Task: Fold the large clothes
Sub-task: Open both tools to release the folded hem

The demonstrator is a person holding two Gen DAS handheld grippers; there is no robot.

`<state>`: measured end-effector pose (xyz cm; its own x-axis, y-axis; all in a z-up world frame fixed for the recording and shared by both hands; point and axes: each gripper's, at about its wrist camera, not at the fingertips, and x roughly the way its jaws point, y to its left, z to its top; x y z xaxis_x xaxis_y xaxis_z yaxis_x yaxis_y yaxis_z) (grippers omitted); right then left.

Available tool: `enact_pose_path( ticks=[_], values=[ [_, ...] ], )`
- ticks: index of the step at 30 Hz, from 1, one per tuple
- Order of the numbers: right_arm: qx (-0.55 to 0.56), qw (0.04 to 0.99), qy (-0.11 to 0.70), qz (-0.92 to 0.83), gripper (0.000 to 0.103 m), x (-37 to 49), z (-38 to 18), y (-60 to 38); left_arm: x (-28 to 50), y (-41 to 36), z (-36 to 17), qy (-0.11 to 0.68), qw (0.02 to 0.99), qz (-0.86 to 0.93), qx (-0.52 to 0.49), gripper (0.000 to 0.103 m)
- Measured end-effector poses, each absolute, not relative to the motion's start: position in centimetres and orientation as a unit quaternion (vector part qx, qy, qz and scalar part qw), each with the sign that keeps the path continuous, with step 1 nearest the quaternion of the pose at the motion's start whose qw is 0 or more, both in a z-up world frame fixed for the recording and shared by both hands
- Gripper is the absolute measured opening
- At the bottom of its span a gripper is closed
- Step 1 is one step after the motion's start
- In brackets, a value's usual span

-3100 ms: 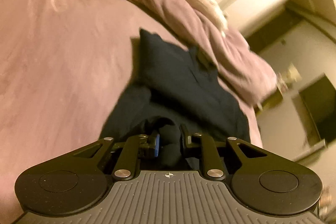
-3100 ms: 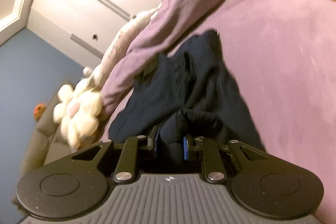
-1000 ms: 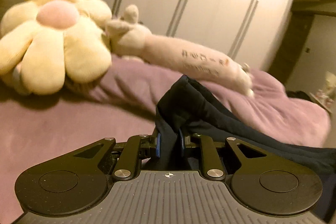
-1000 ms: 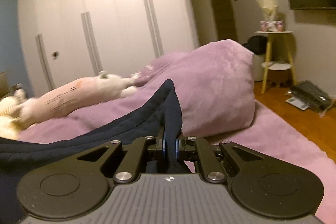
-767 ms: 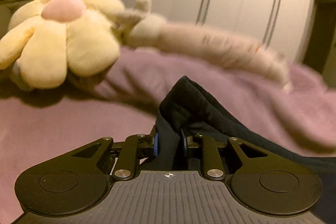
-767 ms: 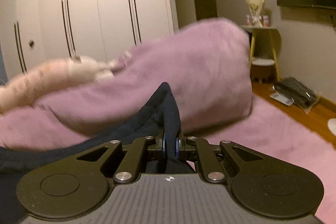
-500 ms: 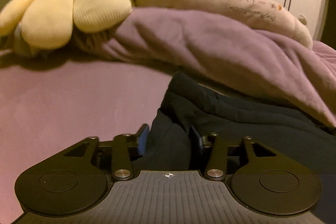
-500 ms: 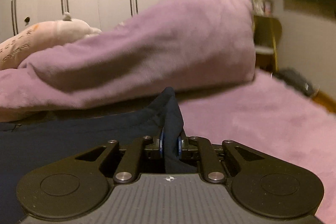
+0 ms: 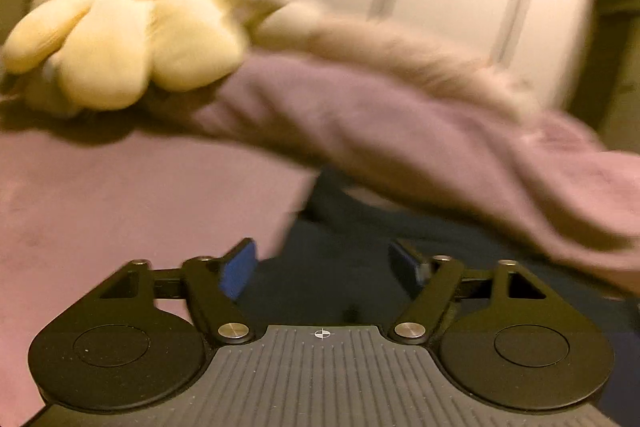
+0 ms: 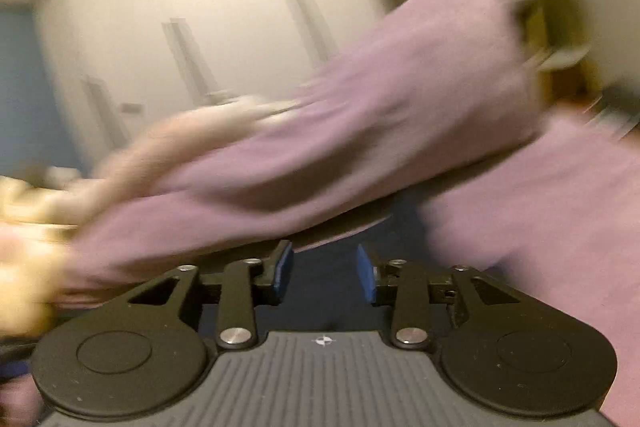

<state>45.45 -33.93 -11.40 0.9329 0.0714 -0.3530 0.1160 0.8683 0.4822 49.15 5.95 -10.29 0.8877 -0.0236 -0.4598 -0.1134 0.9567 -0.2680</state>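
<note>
The dark navy garment [image 9: 344,267] lies flat on the purple bed, its far edge against the rolled purple duvet. My left gripper [image 9: 326,267] is open just above the garment's near left part, holding nothing. In the right wrist view the garment [image 10: 324,291] lies under and ahead of my right gripper [image 10: 325,273], which is also open and empty. Both views are blurred by motion.
A rolled purple duvet [image 9: 400,139] runs across the bed behind the garment, also in the right wrist view [image 10: 340,155]. A yellow flower plush [image 9: 120,39] and a long beige plush [image 9: 380,47] rest on it. White wardrobe doors [image 10: 220,27] stand behind. Purple bed sheet [image 9: 120,195] spreads left.
Both grippers carried the garment's edge forward, lowered it onto the bed by the duvet, then opened and let go. Both are now moving.
</note>
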Motion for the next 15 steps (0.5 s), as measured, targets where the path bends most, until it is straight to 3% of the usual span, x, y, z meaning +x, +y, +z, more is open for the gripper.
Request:
enact_pose_path(
  ticks=[3, 5, 9, 10, 15],
  values=[
    [0.347, 0.895, 0.256, 0.112, 0.037, 46.0, -14.0, -28.8, 47.2, 2.7, -10.7, 0.226, 0.961, -0.046, -0.154, 0.095],
    [0.337, 0.89, 0.277, 0.13, 0.034, 46.5, -15.2, -25.8, 47.3, 0.6, -11.9, 0.233, 0.966, -0.029, -0.105, 0.095],
    [0.265, 0.92, 0.277, 0.08, 0.004, 46.9, -16.1, -26.8, 49.2, 1.0, -15.0, 0.282, 0.957, 0.038, -0.06, 0.089],
    [0.252, 0.927, 0.276, 0.044, 0.0, 46.7, -16.5, -28.6, 49.0, 1.4, -15.5, 0.274, 0.96, 0.043, -0.048, 0.087],
    [0.215, 0.948, 0.236, -0.017, 0.0, 42.4, -17.2, -35.5, 47.8, 2.8, -15.7, 0.252, 0.966, 0.062, 0.006, 0.088]
  ],
)
